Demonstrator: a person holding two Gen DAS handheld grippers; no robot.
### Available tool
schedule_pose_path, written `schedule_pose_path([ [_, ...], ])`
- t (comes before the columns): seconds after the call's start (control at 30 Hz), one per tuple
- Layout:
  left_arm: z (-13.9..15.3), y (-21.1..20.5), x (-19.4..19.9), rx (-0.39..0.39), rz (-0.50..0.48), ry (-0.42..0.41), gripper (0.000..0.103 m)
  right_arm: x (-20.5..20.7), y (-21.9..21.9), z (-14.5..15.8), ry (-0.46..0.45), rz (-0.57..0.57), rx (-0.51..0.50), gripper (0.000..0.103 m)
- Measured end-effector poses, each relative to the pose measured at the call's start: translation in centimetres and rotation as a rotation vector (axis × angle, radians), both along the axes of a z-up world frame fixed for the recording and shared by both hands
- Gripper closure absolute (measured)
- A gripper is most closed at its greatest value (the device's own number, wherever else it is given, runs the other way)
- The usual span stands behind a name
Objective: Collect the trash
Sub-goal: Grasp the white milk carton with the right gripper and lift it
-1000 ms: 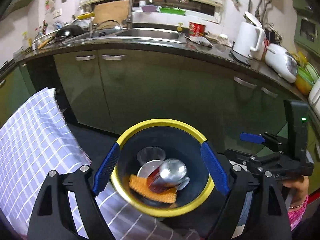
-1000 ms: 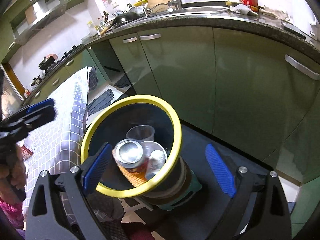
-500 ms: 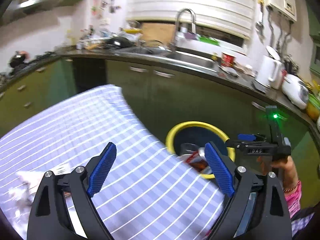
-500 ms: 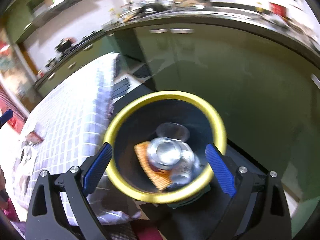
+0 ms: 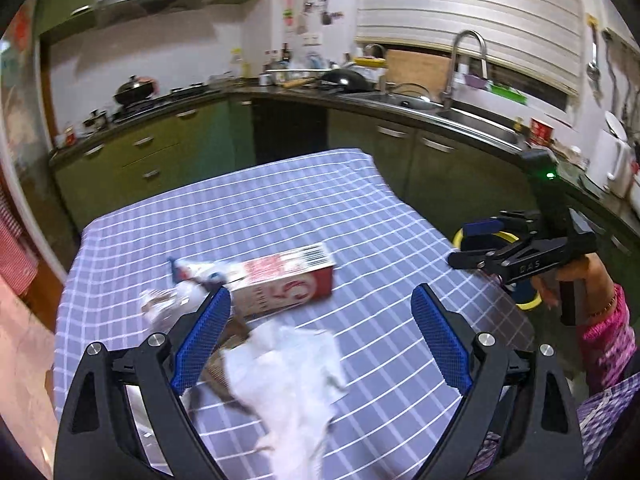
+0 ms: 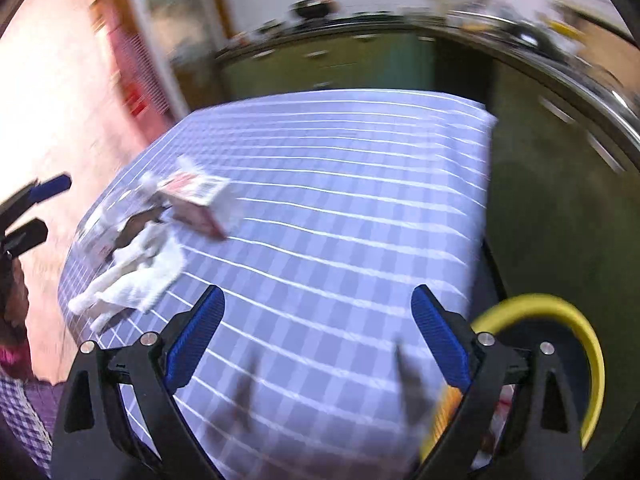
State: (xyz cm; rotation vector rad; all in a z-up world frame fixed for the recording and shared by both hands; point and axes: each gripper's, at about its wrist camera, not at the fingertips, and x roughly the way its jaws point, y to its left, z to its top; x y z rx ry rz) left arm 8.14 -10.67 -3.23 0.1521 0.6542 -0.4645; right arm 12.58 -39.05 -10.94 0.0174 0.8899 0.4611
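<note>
A red and white carton lies on its side on the checked tablecloth, with crumpled white tissue and wrappers beside it. My left gripper is open and empty just above the tissue. My right gripper is open and empty over the cloth's near right part; it shows in the left wrist view. The yellow-rimmed bin stands beside the table, holding trash. The carton and tissue show blurred in the right wrist view.
Green kitchen cabinets and a dark counter with a sink, pans and a white kettle run behind the table. The bin's rim peeks past the table's right edge.
Both grippers have swung from above the bin to over the table. The carton and tissue have come into view. Both stay open and empty.
</note>
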Motion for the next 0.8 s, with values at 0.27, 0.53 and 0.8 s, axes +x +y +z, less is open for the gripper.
schedule_pose_path([
  [0.27, -0.3, 3.4, -0.1, -0.027, 0.052, 0.007, 0.012, 4.8, 8.1, -0.5, -0.040, 0.280, -0.053, 0.013],
  [0.53, -0.6, 3.2, 0.3, -0.029, 0.070, 0.026, 0.012, 8.2, 12.7, -1.5, -0.013, 0.419, -0.060, 0.014],
  [0.8, -1.1, 3.3, 0.7, -0.033, 0.082, 0.037, 0.012, 9.6, 13.9, -2.1, 0.039, 0.466, -0.044, 0.027],
])
